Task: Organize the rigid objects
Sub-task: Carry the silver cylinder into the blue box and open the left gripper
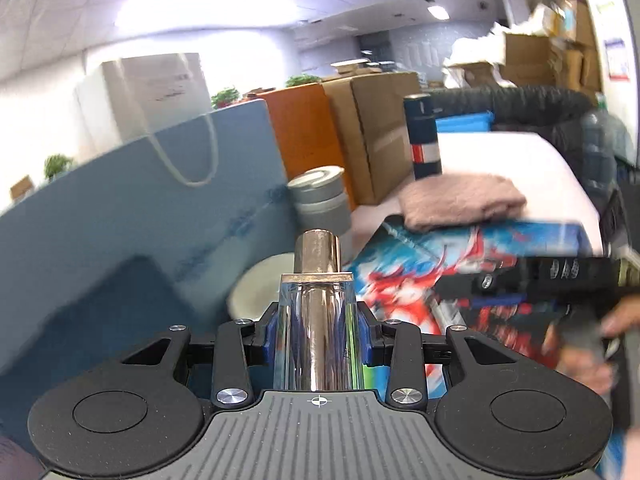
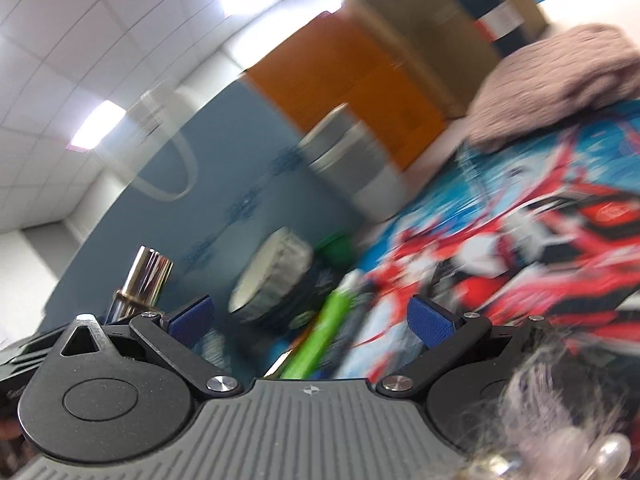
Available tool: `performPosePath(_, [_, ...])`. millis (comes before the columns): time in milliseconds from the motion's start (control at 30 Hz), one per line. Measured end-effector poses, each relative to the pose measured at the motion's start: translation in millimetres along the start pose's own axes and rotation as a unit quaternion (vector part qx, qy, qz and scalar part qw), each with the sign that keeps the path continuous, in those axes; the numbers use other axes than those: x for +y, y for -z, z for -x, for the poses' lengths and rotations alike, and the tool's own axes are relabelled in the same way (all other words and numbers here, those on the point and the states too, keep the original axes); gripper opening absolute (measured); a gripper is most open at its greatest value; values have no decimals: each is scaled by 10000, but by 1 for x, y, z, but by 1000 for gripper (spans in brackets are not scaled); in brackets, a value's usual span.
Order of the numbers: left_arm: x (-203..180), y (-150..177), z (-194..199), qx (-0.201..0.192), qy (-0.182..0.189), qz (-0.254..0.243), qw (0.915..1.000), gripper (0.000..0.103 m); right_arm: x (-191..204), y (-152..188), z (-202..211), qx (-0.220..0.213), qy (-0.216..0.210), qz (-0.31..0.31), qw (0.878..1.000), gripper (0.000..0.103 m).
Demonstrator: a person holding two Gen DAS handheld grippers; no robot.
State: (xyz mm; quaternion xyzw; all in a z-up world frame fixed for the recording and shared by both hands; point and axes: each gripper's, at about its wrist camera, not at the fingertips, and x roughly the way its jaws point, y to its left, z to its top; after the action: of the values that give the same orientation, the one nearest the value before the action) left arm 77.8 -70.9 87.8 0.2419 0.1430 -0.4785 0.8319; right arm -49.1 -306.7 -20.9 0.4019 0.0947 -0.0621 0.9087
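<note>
My left gripper [image 1: 318, 330] is shut on a clear glass perfume bottle [image 1: 318, 320] with a rose-gold cap, held upright above the desk. The bottle's cap also shows at the left of the right wrist view [image 2: 146, 280]. My right gripper [image 2: 310, 322] is open and empty, its blue pads [image 2: 430, 326] wide apart above a green pen-like tube [image 2: 320, 344]. The right gripper also shows at the right of the left wrist view [image 1: 532, 276]. A grey round tin [image 1: 322, 200] and a white round container [image 1: 260, 284] stand ahead; the right wrist view is blurred.
A blue paper bag [image 1: 132, 220] stands at the left. A colourful printed box [image 1: 460, 264] with a folded pink cloth [image 1: 460, 202] lies at the right. A dark blue tube [image 1: 424, 136], an orange box [image 1: 308, 136] and a cardboard box [image 1: 376, 132] stand behind.
</note>
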Motion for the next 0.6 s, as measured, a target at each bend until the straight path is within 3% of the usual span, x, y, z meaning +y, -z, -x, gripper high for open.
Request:
performPosePath(67, [23, 13, 10, 197, 140, -51, 9997, 35, 16, 8, -2, 61, -101, 20, 9999, 103])
performPosePath(267, [67, 39, 8, 960, -190, -11, 9952, 35, 49, 34, -6, 38, -505, 415, 9979, 103])
performPosePath(367, [82, 45, -9, 1292, 44, 106, 9916, 35, 52, 42, -10, 93, -485, 650, 9967, 103])
performPosePath(533, [100, 56, -44, 1961, 708, 624, 9760, 35, 43, 49, -21, 416, -276, 586, 9970, 103])
performPosePath(600, [106, 58, -49, 1975, 804, 832, 9735, 35, 41, 49, -20, 447, -275, 548, 9971, 103])
